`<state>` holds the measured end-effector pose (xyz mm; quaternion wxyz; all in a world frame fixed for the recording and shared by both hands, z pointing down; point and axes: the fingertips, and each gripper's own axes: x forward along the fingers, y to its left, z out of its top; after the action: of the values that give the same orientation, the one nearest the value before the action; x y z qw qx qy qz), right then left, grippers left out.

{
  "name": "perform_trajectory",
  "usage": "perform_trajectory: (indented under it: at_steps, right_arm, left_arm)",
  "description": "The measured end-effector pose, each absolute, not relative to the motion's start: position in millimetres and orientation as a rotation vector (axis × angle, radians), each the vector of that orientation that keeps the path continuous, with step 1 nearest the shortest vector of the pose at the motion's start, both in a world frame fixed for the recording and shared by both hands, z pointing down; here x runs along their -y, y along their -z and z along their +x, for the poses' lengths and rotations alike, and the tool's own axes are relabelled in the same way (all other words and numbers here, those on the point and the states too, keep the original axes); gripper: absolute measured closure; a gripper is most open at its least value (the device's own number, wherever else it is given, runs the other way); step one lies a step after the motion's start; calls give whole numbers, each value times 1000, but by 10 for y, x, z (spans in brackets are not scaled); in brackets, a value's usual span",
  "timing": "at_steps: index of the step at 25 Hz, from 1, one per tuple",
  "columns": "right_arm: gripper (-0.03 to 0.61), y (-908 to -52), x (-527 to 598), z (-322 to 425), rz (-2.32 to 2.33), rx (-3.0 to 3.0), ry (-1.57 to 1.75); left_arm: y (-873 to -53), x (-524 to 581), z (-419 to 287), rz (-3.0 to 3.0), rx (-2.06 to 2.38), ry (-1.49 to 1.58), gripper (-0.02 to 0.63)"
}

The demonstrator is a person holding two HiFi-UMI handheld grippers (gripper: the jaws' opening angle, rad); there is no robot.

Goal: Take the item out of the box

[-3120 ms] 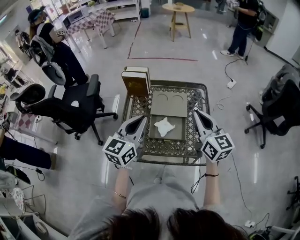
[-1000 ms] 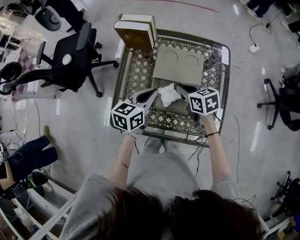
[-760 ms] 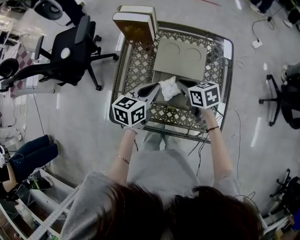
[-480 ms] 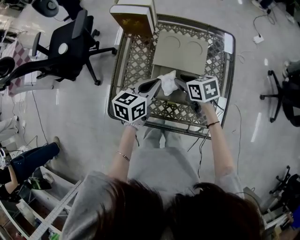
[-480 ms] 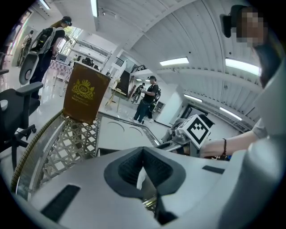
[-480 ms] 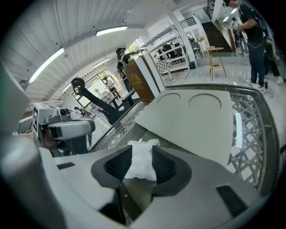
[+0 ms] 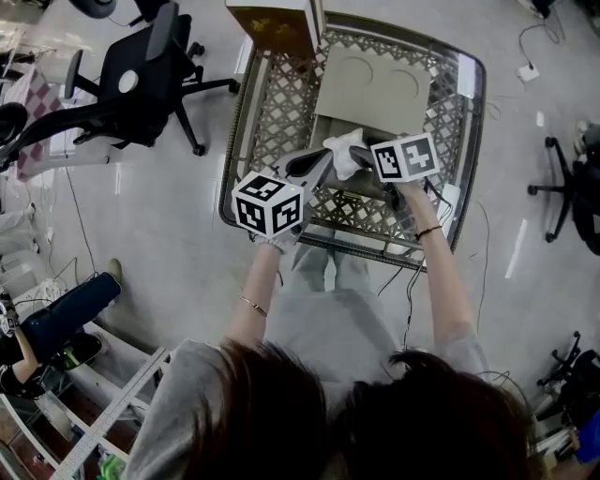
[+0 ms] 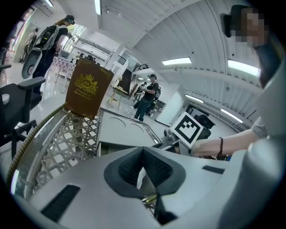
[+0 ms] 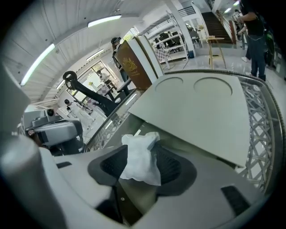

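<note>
A white crumpled packet point(image 7: 343, 154) hangs over the open grey-green box point(image 7: 349, 190), whose lid point(image 7: 375, 86) lies folded back. My left gripper point(image 7: 320, 166) reaches it from the left. In the left gripper view this gripper point(image 8: 143, 154) is shut, with a white sliver of the packet point(image 8: 139, 177) pinched between its pads. My right gripper point(image 7: 362, 154) comes in from the right. Its jaws have just been opening, and in the right gripper view they point(image 9: 143, 163) stand wide with the packet point(image 9: 140, 156) loose between the pads, in front of the lid point(image 9: 201, 107).
The box sits on a metal lattice table point(image 7: 281, 103). A brown case with a gold crest point(image 7: 272, 19) stands at its far left corner. A black office chair point(image 7: 141, 75) is on the floor to the left. People stand far off in the room point(image 8: 145, 96).
The packet, which lay in the box three seconds ago, is now up between the two tips. Both grippers have sunk a little, and the right jaws have opened around the packet.
</note>
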<state>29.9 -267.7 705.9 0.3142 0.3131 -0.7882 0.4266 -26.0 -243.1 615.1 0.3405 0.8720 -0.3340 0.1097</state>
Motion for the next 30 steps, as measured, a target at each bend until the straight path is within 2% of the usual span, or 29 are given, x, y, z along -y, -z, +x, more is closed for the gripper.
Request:
perform_trajectory:
  at_steps: [9,13,23,30]
  right_arm:
    - [376,-7254,2661,262,795,2008,-1166]
    - [431,-7306,2658,264,787,1977,-1129]
    - [492,-7310,2648,220,774,1984,-1128]
    - [503,-7226,2638,232,800,2026,-1161]
  left_arm:
    - [-6229,2380,-314,2243,875,-282,597]
    - [-6250,2359,-327,2235,875,-283,597]
    - [-6245,2349,-284,2237,874,-275,597]
    - [-6175,2376,-297,2258,883,-272,597]
